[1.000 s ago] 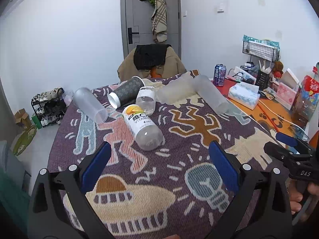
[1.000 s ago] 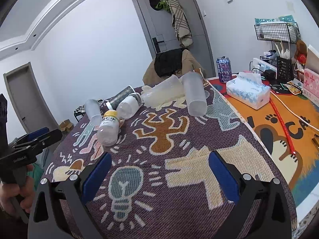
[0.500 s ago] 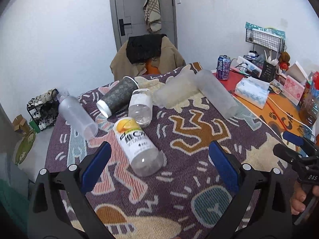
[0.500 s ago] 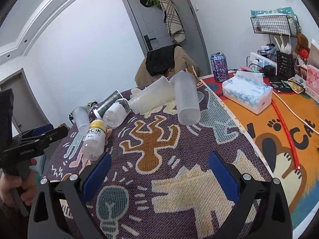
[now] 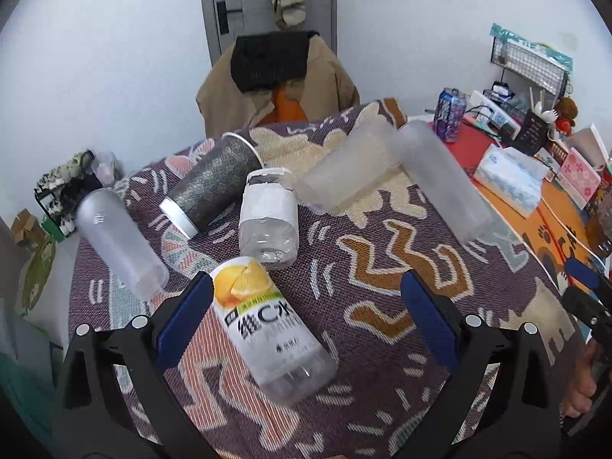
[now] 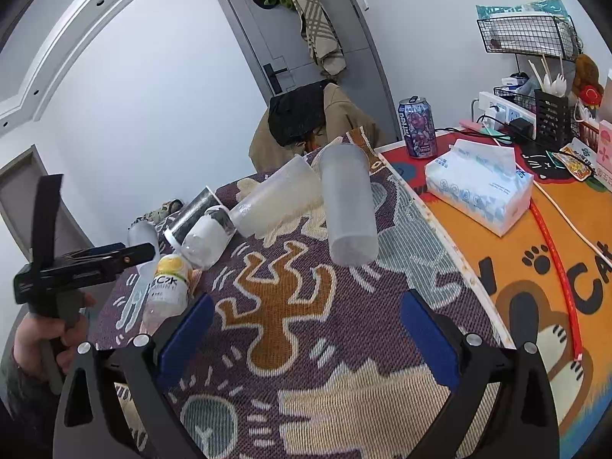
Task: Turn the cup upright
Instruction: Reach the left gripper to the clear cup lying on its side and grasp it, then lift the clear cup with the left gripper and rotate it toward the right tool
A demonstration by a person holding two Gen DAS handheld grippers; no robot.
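Several cups and bottles lie on their sides on a patterned cloth. A frosted cup lies at the right, a ribbed clear cup beside it, a dark patterned cup and a frosted cup at the left. A clear bottle and an orange-label bottle lie in the middle. My left gripper is open, its jaws either side of the orange-label bottle. My right gripper is open and empty, short of the frosted cup.
A chair with coats stands behind the table. An orange mat at the right holds a tissue pack, a soda can, a wire rack and cables. The table's left edge drops to the floor.
Both grippers have moved forward toward the cups. The orange-label bottle now lies between the left gripper's jaws. Both grippers stay open.
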